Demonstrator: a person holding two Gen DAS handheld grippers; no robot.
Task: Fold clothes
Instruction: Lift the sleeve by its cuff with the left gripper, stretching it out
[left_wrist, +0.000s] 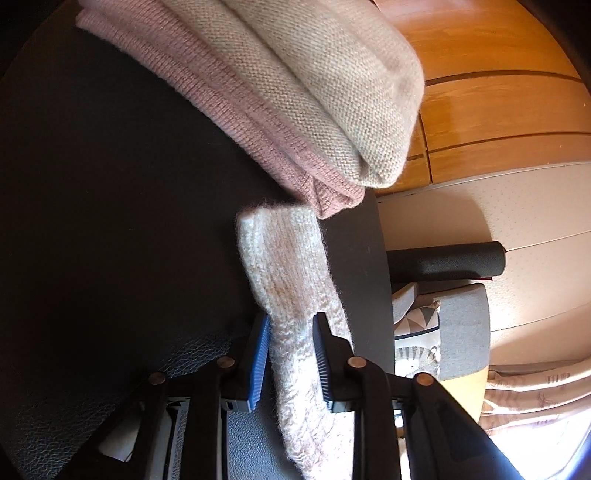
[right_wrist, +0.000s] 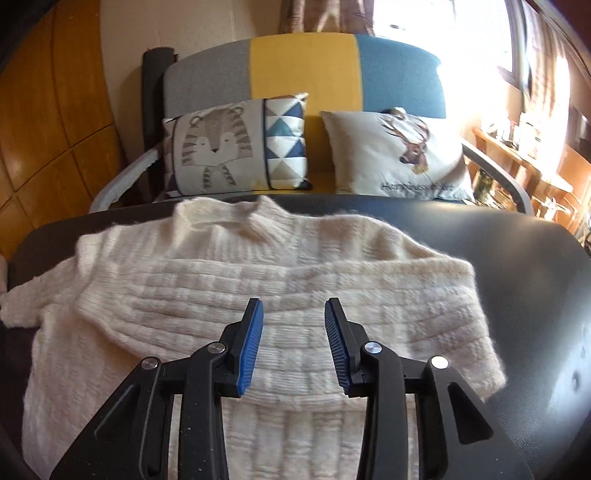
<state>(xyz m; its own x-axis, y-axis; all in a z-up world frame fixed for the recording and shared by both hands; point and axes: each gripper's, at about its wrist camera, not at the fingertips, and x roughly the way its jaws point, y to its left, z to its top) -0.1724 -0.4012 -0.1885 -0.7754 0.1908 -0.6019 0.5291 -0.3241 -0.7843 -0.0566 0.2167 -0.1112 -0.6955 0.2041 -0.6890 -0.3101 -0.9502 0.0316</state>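
Note:
A white fuzzy knit sweater (right_wrist: 207, 254) lies flat on the dark table (right_wrist: 524, 295), collar toward the sofa. One sleeve (right_wrist: 155, 306) is folded across the chest. My right gripper (right_wrist: 294, 314) hovers open over that folded sleeve, nothing between its blue pads. In the left wrist view the other sleeve (left_wrist: 284, 266) runs along the table's right edge and passes between the fingers of my left gripper (left_wrist: 291, 321), which is shut on it. The cuff points away from me.
A folded stack of a beige sweater (left_wrist: 332, 85) on a pink one (left_wrist: 229, 96) sits on the table (left_wrist: 110, 184) beyond the cuff. Behind the table is a sofa (right_wrist: 303, 62) with two cushions (right_wrist: 236, 147). A wooden cabinet (left_wrist: 498, 92) stands at the side.

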